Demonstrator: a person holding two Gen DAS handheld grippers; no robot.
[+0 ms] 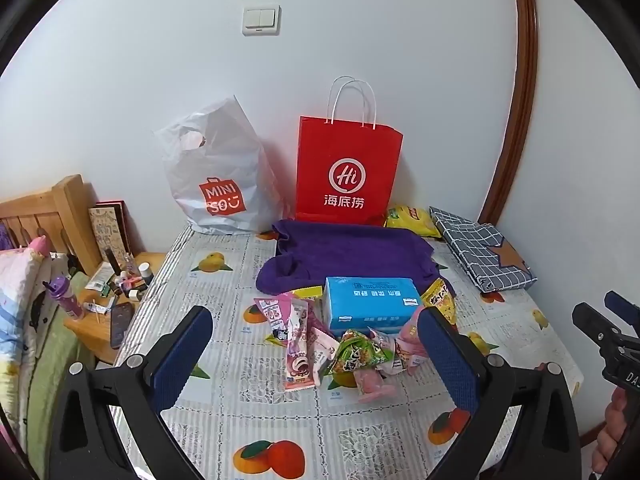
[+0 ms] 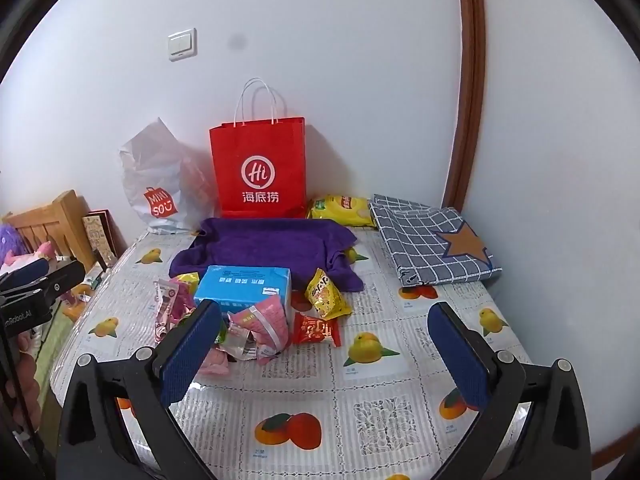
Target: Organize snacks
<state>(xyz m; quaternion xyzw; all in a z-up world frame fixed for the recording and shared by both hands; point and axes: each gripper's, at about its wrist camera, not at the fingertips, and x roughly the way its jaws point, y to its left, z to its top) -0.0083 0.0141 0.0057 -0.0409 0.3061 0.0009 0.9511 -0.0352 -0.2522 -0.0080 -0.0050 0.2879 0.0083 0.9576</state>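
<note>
Red snack packet (image 2: 316,330), right view only

Your left gripper's right finger (image 1: 448,356) covers part of the pink packets (image 1: 408,340) beside the blue box (image 1: 370,302), and from the right wrist view a finger (image 2: 192,356) hides the green packet (image 2: 220,336) almost wholly. The purple towel (image 1: 348,256) covers whatever lies beneath it, and the foot of the red paper bag (image 1: 348,168). The yellow chip bag (image 1: 412,220) shows only in part behind the towel. The small things on the nightstand (image 1: 120,292) are too tiny to name. Your right hand (image 1: 612,432) is cut off at the picture's edge.
</note>
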